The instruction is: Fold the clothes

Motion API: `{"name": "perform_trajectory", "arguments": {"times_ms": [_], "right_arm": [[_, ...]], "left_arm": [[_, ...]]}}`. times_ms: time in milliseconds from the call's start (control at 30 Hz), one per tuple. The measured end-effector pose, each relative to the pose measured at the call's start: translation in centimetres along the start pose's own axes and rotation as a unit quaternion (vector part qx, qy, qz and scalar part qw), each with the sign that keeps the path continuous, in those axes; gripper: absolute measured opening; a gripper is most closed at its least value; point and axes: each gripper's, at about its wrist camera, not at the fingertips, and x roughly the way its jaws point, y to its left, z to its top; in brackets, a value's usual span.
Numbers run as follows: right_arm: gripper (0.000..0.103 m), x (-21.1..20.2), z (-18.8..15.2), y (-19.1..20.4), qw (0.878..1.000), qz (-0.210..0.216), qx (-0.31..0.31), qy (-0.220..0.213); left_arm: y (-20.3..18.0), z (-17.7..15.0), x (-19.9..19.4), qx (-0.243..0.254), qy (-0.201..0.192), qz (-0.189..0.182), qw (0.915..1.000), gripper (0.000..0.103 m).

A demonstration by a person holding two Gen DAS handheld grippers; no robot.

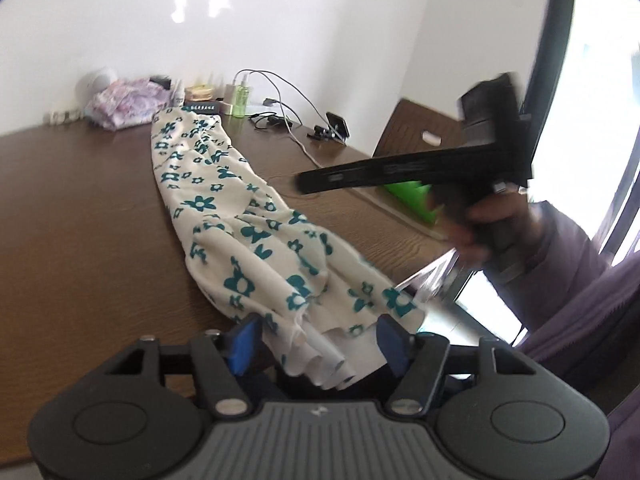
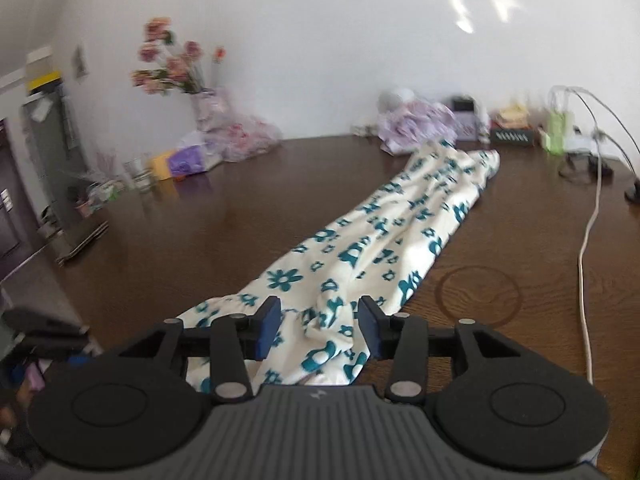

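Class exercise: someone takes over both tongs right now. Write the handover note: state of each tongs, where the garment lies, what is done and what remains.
Left tongs: open, garment's near end between its fingers, not clamped.
Right tongs: open, over the near end, nothing gripped.
Garment: floral, lying as a long narrow strip on the table, far end near the lilac clothes by the wall.
Done: apparently narrowed lengthwise.
Left: grip the near end, fold it toward the far end, flatten.

I see a cream cloth garment printed with teal flowers (image 2: 384, 248) on the dark brown wood-grain table (image 2: 200, 216). Behind the garment lies a lilac-and-pink patterned cloth bundle (image 2: 420, 126). My black grippers carry blue finger pads (image 2: 269, 328).
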Motion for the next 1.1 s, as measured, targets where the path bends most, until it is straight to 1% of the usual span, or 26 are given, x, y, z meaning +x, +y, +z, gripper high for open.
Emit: {"name": "perform_trajectory", "arguments": {"times_ms": [33, 67, 133, 200, 233, 267, 333, 367, 433, 467, 500, 533, 567, 600, 633, 667, 700, 733, 767, 800, 867, 900, 933, 967, 1033, 1100], "right_arm": [[0.054, -1.3, -0.6, 0.8, 0.999, 0.025, -0.037, -0.003], [0.057, -2.1, -1.3, 1.7, 0.997, 0.042, -0.071, 0.005], [0.060, -3.0, -3.0, 4.0, 0.987, 0.066, -0.140, 0.034], [0.064, -3.3, -4.6, 6.0, 0.974, 0.073, -0.204, 0.059], [0.067, -3.2, -5.3, 6.8, 0.968, 0.071, -0.231, 0.069], [0.068, -3.0, -5.9, 7.3, 0.963, 0.067, -0.249, 0.075], [0.068, -2.5, -6.8, 7.9, 0.957, 0.057, -0.273, 0.082], [0.068, -2.1, -7.0, 7.9, 0.954, 0.052, -0.284, 0.082], [0.067, -1.5, -7.6, 8.1, 0.948, 0.041, -0.305, 0.082], [0.067, -1.1, -7.9, 8.1, 0.945, 0.035, -0.316, 0.082], [0.063, -0.8, -8.2, 8.2, 0.941, 0.030, -0.327, 0.082], [0.055, -0.6, -8.2, 8.2, 0.940, 0.027, -0.332, 0.080], [0.049, -0.5, -8.0, 8.0, 0.941, 0.027, -0.330, 0.074], [0.039, -0.6, -7.7, 7.8, 0.943, 0.032, -0.322, 0.072], [0.029, -0.7, -7.2, 7.4, 0.948, 0.042, -0.306, 0.073], [0.024, -0.9, -6.7, 7.0, 0.953, 0.054, -0.289, 0.076], [0.015, -1.1, -6.3, 6.6, 0.956, 0.064, -0.274, 0.077], [0.013, -1.3, -6.0, 6.3, 0.958, 0.070, -0.265, 0.078], [0.012, -1.4, -5.8, 6.0, 0.960, 0.075, -0.257, 0.078], [0.010, -1.6, -5.7, 5.8, 0.961, 0.079, -0.252, 0.077], [0.009, -1.8, -5.4, 5.4, 0.964, 0.087, -0.238, 0.075], [0.008, -1.9, -5.2, 5.2, 0.967, 0.093, -0.228, 0.073], [0.008, -2.0, -5.0, 5.0, 0.968, 0.099, -0.220, 0.071], [0.008, -2.3, -4.8, 4.9, 0.969, 0.107, -0.211, 0.070], [0.008, -3.1, -4.3, 4.6, 0.971, 0.128, -0.192, 0.066], [0.008, -3.9, -3.6, 4.0, 0.973, 0.153, -0.166, 0.057]], "left_arm": [[-0.1, 0.0, 0.2, 0.024, 0.011, 0.009, 0.9996, 0.063], [-0.2, -0.1, 0.3, 0.047, 0.017, 0.012, 0.9987, 0.063], [-0.4, -0.3, 0.2, 0.097, 0.020, 0.016, 0.9950, 0.063], [-0.8, -0.7, 0.3, 0.148, 0.023, 0.027, 0.9884, 0.064], [-1.0, -0.9, 0.4, 0.171, 0.026, 0.028, 0.9845, 0.064], [-1.2, -1.2, 0.5, 0.194, 0.029, 0.023, 0.9802, 0.064], [-1.8, -1.9, 0.6, 0.241, 0.037, 0.011, 0.9698, 0.065], [-2.3, -2.3, 0.7, 0.268, 0.038, 0.009, 0.9626, 0.066], [-3.1, -3.1, 1.3, 0.322, 0.033, 0.021, 0.9460, 0.066], [-3.2, -3.4, 1.8, 0.337, 0.031, 0.031, 0.9406, 0.066], [-3.3, -3.6, 2.2, 0.349, 0.029, 0.042, 0.9355, 0.066], [-3.4, -3.8, 2.7, 0.362, 0.028, 0.053, 0.9301, 0.066], [-3.4, -3.8, 2.8, 0.363, 0.025, 0.055, 0.9298, 0.065], [-3.3, -3.7, 3.0, 0.361, 0.023, 0.056, 0.9304, 0.062], [-3.3, -3.7, 3.1, 0.360, 0.021, 0.056, 0.9310, 0.055], [-3.1, -3.5, 3.1, 0.353, 0.021, 0.053, 0.9338, 0.051], [-2.9, -3.3, 3.1, 0.347, 0.023, 0.051, 0.9361, 0.043], [-2.7, -3.1, 3.2, 0.341, 0.025, 0.048, 0.9383, 0.038], [-2.5, -2.9, 3.1, 0.338, 0.025, 0.046, 0.9398, 0.034], [-2.3, -2.7, 3.1, 0.334, 0.025, 0.044, 0.9412, 0.028], [-1.9, -2.2, 3.0, 0.326, 0.028, 0.035, 0.9445, 0.024], [-1.8, -2.0, 2.9, 0.322, 0.030, 0.029, 0.9458, 0.020], [-1.9, -1.8, 2.6, 0.318, 0.032, 0.022, 0.9472, 0.012], [-1.8, -1.5, 2.3, 0.306, 0.034, 0.011, 0.9513, 0.006], [-1.4, -0.7, 1.5, 0.278, 0.035, -0.016, 0.9598, 0.005], [-1.0, 0.5, 0.7, 0.250, 0.024, -0.047, 0.9669, 0.005]]}}
